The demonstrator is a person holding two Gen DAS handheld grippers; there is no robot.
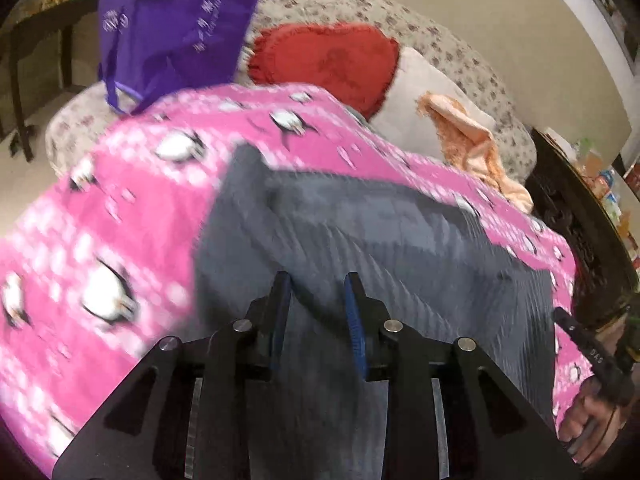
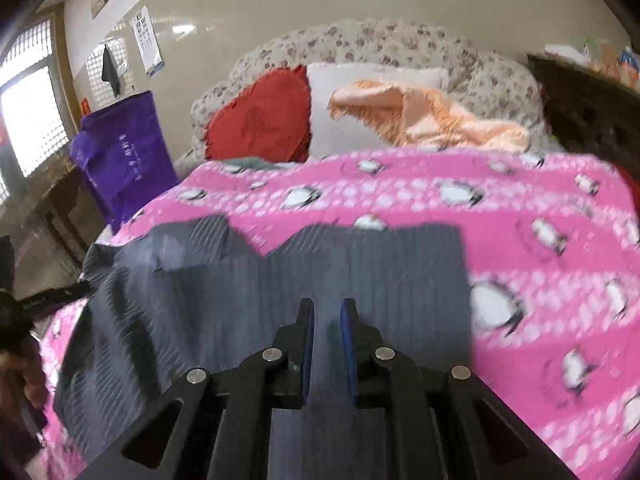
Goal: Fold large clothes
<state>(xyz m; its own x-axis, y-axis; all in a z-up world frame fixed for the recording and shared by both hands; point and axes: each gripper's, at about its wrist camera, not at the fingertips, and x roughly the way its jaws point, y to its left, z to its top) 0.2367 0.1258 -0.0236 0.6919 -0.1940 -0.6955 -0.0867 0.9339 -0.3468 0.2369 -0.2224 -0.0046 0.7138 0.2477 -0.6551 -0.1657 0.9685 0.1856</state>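
The grey ribbed garment (image 2: 256,292) lies spread on the pink blanket (image 2: 520,216) of the bed. The left hand-held gripper (image 1: 318,280) and the right hand-held gripper (image 2: 327,306) are both slightly spread, pinching nothing. Best to grip the near hem corners firmly and fold evenly

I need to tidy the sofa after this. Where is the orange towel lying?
In the right wrist view the orange towel is draped over the white cushion, right of the red heart pillow, behind the pink blanket.
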